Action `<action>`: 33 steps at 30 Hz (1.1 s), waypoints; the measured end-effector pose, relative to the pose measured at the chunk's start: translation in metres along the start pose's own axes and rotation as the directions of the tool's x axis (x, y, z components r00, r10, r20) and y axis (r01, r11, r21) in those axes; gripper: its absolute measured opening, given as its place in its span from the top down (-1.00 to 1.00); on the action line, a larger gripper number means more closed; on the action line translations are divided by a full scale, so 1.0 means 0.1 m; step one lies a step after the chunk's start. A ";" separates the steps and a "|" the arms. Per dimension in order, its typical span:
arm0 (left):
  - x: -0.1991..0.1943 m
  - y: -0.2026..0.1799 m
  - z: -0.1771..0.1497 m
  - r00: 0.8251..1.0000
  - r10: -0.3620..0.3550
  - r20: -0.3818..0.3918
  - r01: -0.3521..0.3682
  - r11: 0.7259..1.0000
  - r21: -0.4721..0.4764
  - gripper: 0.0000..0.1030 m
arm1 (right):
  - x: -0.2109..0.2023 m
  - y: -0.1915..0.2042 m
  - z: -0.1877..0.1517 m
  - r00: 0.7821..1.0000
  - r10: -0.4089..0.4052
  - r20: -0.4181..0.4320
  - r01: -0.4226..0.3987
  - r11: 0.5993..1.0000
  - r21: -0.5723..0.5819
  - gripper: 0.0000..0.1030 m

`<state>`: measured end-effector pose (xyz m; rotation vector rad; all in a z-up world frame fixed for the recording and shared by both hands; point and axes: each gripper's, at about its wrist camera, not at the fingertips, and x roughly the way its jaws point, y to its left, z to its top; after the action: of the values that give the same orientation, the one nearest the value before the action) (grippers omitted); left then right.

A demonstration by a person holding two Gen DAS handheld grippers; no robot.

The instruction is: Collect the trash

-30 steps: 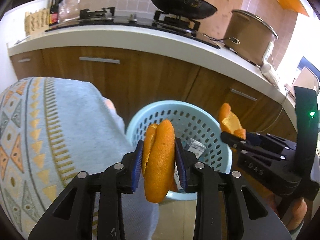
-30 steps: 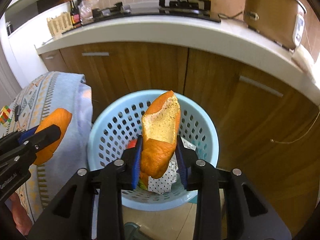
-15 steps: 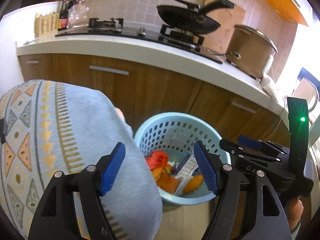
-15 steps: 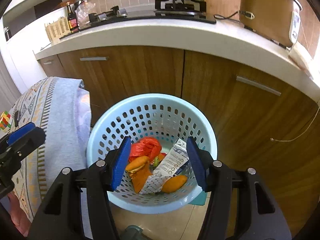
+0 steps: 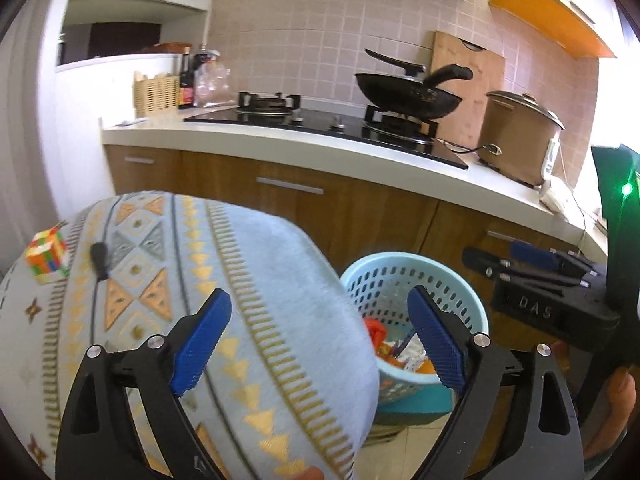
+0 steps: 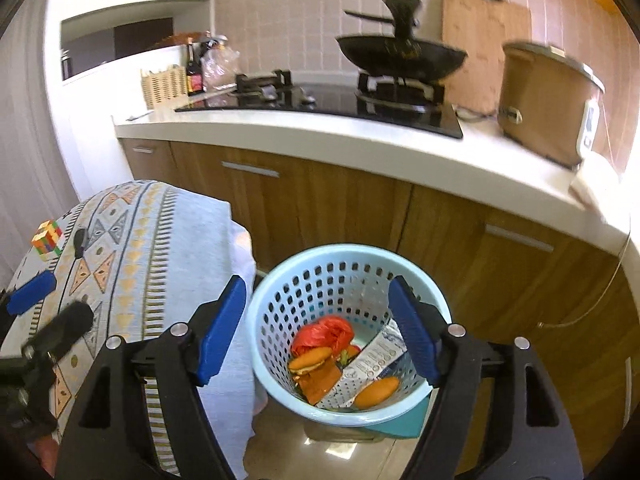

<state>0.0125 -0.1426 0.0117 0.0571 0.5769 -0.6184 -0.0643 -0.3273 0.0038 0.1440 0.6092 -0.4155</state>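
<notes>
two buns (image 6: 310, 359) only right view

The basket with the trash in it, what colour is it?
Light blue, dotted with little holes. The basket shows best in the right wrist view.

You're facing a kitchen counter (image 6: 360, 148) with a white top and wood-brown cabinet doors (image 6: 320, 208) under it. On that counter sits a black gas hob (image 6: 320, 100), a dark pan (image 6: 400, 54) on its right burner. Behind the counter rises a pinkish tiled wall (image 5: 304, 36), a wooden cutting board (image 5: 466, 80) leaning on it. Right of the hob stands a brown cooker (image 5: 520, 136). Strong daylight floods in at the counter's right end.
</notes>
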 end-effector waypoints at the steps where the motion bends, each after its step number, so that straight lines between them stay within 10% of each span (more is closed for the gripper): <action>1: -0.05 0.02 -0.01 1.000 0.004 0.007 -0.004 1.000 -0.004 -0.70 | -0.04 0.04 0.01 1.000 0.001 0.012 -0.001 1.000 -0.005 -0.36; 17: -0.63 0.27 -0.05 0.981 0.172 0.089 -0.170 0.985 -0.024 -0.75 | -0.55 0.49 0.00 0.986 0.000 0.165 0.006 0.999 -0.039 -0.42; 33: -0.66 0.31 -0.07 0.977 0.187 0.098 -0.185 0.982 -0.032 -0.78 | -0.50 0.67 -0.06 0.986 -0.036 0.165 0.052 0.995 -0.090 -0.42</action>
<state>-0.0172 -0.0802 0.0371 0.0572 0.4747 -0.4301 -0.0763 -0.2480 0.0282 0.0061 0.4701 -0.4357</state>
